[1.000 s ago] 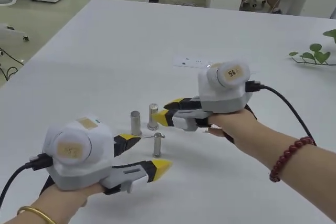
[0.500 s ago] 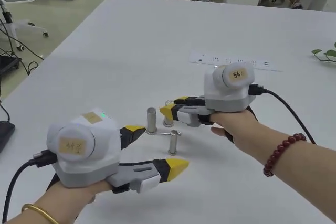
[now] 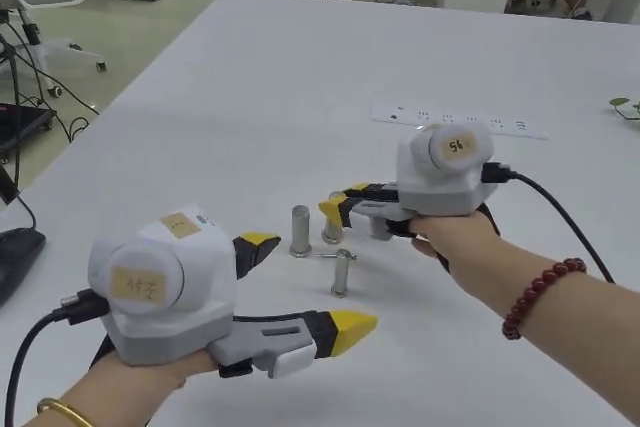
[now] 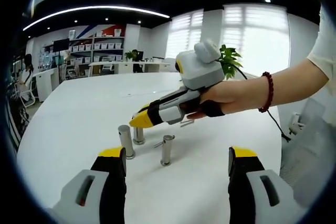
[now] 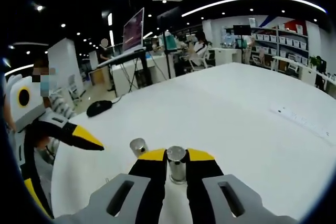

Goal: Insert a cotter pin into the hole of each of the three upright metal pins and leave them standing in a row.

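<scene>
Head view: three upright metal pins stand close together on the white table (image 3: 200,107). The landmark is the nearest metal pin (image 3: 341,275), which carries a cotter pin (image 3: 325,255) through its top. The cotter pin's free end projects to the left in this view.

Beyond the landmark and just to its left stands the plain metal pin (image 3: 300,231), with nothing touching it. Directly beyond the landmark stands the far metal pin (image 3: 333,225), between the yellow tips of the right hand-held gripper (image 3: 335,211). The right gripper view shows both jaws pressed against that pin's sides, so the right hand-held gripper appears clenched on it. The far metal pin is upright on the table. Whether it carries a cotter pin cannot be told, as the jaws cover its sides.

The left hand-held gripper (image 3: 305,283) is released, jaws spread wide and holding nothing. One tip lies left of the landmark and the other on its near side; neither touches it. A white power strip (image 3: 460,122) lies well beyond the landmark.
</scene>
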`<move>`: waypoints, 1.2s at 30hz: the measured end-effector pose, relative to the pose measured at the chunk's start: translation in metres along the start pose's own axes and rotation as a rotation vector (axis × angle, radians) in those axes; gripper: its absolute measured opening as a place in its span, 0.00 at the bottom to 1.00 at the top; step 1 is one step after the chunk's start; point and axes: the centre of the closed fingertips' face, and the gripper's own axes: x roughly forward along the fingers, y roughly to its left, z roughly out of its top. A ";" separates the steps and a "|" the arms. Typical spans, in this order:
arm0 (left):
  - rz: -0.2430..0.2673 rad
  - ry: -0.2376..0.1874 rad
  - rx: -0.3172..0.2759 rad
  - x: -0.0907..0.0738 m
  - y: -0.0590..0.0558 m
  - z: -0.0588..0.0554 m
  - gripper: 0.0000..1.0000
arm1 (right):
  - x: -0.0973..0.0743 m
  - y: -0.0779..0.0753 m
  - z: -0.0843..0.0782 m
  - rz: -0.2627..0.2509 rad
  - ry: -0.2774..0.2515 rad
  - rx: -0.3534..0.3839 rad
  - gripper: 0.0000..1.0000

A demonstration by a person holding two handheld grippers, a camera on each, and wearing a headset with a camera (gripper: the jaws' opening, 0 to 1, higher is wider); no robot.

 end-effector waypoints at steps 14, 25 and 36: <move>0.009 -0.003 0.006 -0.003 -0.001 0.002 0.81 | -0.026 -0.004 -0.007 0.010 0.022 -0.036 0.13; -0.009 0.002 0.021 -0.006 -0.010 0.002 0.82 | -0.055 0.000 -0.017 0.064 0.061 -0.121 0.13; -0.016 -0.007 0.016 -0.012 -0.018 0.007 0.82 | -0.078 0.013 -0.033 0.170 0.075 -0.160 0.13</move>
